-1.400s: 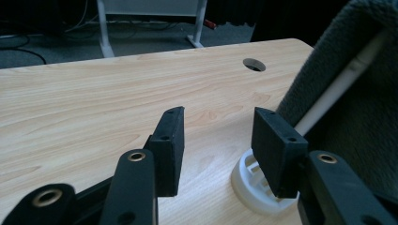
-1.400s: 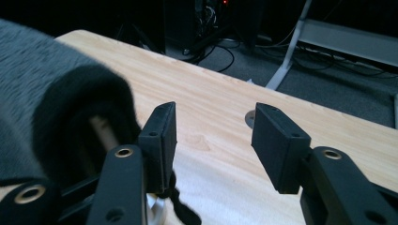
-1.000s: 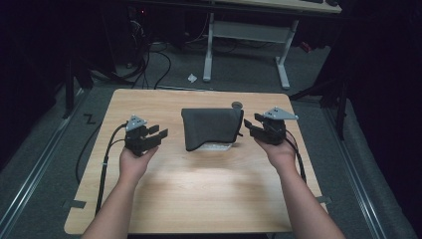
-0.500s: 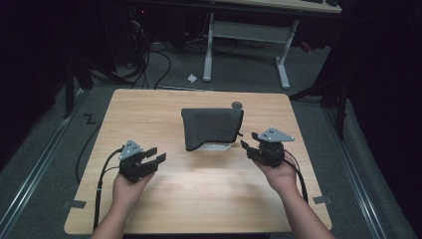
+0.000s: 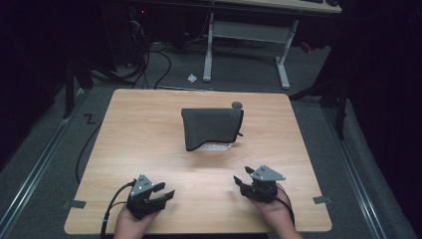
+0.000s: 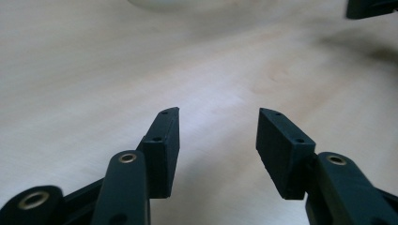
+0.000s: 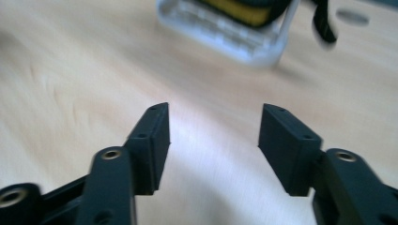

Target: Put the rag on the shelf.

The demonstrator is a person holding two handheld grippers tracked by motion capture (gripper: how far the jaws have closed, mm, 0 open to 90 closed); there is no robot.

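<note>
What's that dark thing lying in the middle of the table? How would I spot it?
Start at the light wooden table. Just beyond its centre lies a dark grey folded cloth, draped over a clear plastic container whose edge peeks out at its near side. It is by far the largest item there; a small dark round disc sits by its far right corner.

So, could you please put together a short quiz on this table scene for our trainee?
1. True or false: the left gripper holds the dark cloth.
2. What lies under the dark cloth? A) a clear plastic container B) a book C) a plate
3. On which edge of the wooden table do both hands rest: near or far?

Key: 1 false, its jaws stand open with nothing between them, like those of the right gripper. 2 A. 3 near.
</note>
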